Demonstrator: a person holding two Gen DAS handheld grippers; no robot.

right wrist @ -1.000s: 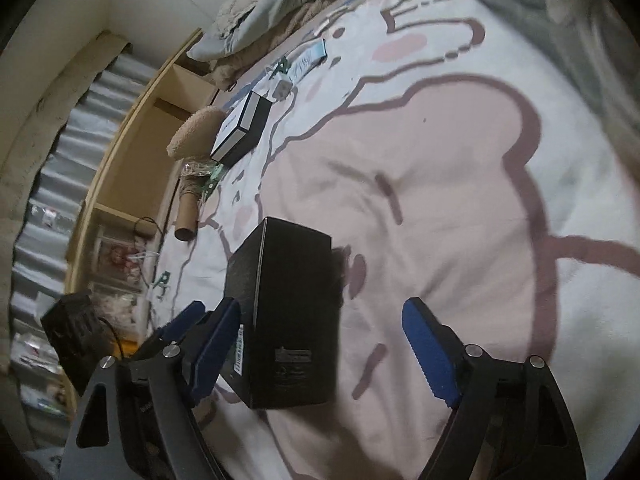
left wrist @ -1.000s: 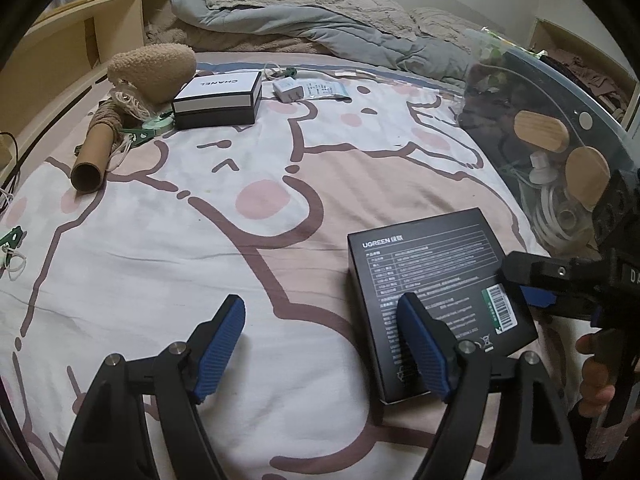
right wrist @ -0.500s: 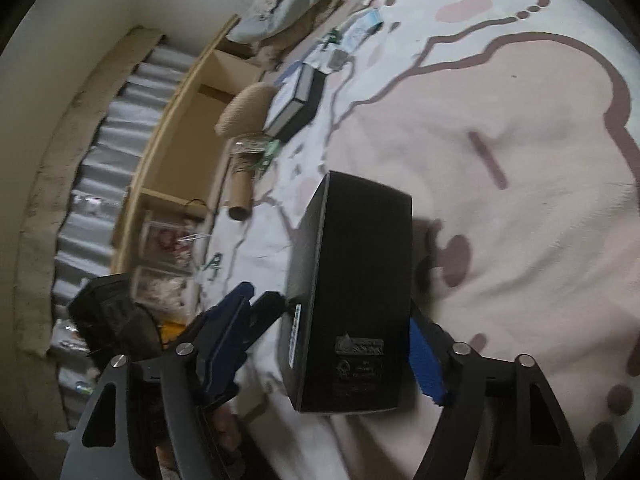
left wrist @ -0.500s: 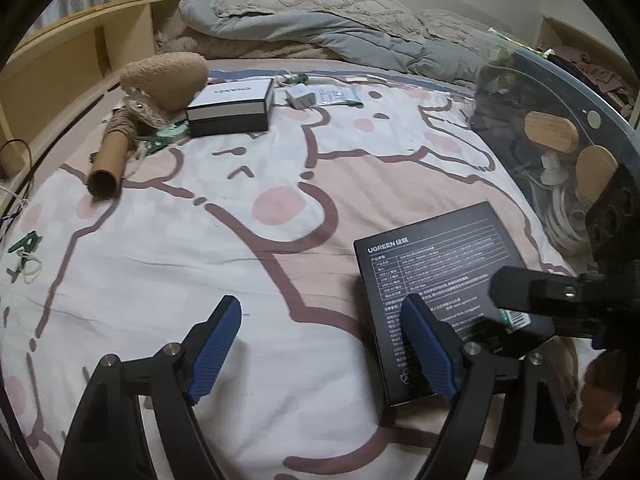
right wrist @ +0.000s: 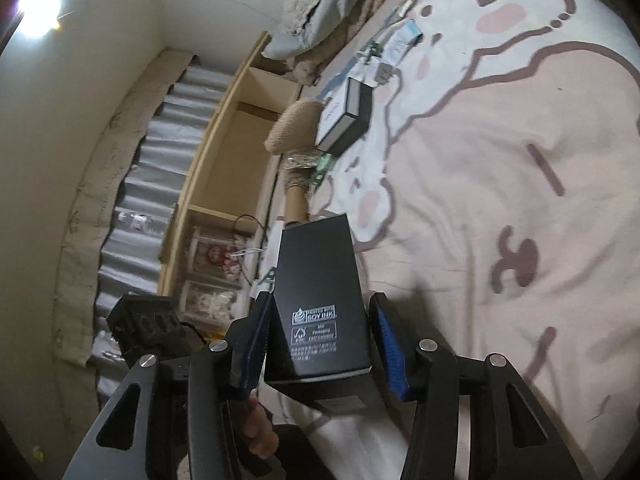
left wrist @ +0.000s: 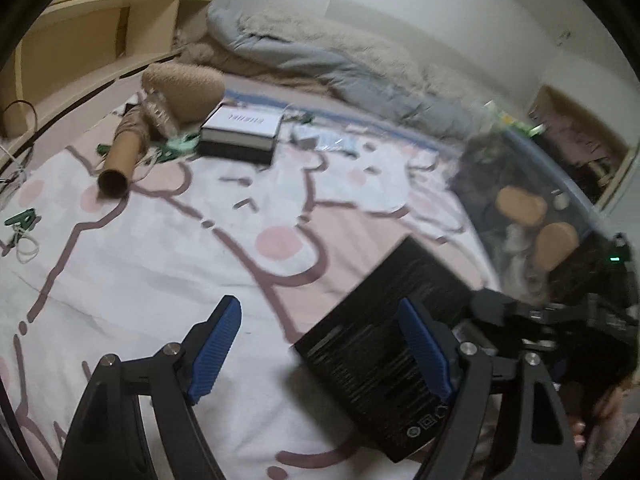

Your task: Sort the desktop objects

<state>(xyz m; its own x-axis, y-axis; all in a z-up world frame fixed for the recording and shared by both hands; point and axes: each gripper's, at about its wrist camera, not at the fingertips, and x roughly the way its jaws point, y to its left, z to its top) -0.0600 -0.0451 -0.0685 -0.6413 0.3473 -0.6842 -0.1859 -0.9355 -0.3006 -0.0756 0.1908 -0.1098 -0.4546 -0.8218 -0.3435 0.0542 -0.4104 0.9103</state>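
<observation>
A black UGREEN box [right wrist: 316, 272] stands tilted on its edge between the blue pads of my right gripper [right wrist: 320, 304]. The jaws are closing, with both pads against its sides. In the left wrist view the same box [left wrist: 372, 344] is turned askew over the cartoon-print bedsheet [left wrist: 140, 264], and the right gripper [left wrist: 500, 308] grips its far right end. My left gripper [left wrist: 318, 308] is open with nothing between its fingers. Its right finger [left wrist: 424, 348] shows in front of the box.
A white-topped black box [left wrist: 240, 124], a cardboard tube [left wrist: 120, 164] and a brown plush [left wrist: 184, 88] lie at the far left of the bed. A clear bin [left wrist: 600, 220] with several items stands on the right. Blankets [left wrist: 320, 52] lie at the far end; green clips [left wrist: 20, 220] at the left edge.
The right gripper's jaws have narrowed around the black box and tipped it up off the sheet. The left gripper rose and its view tilted; its jaws stayed wide.
</observation>
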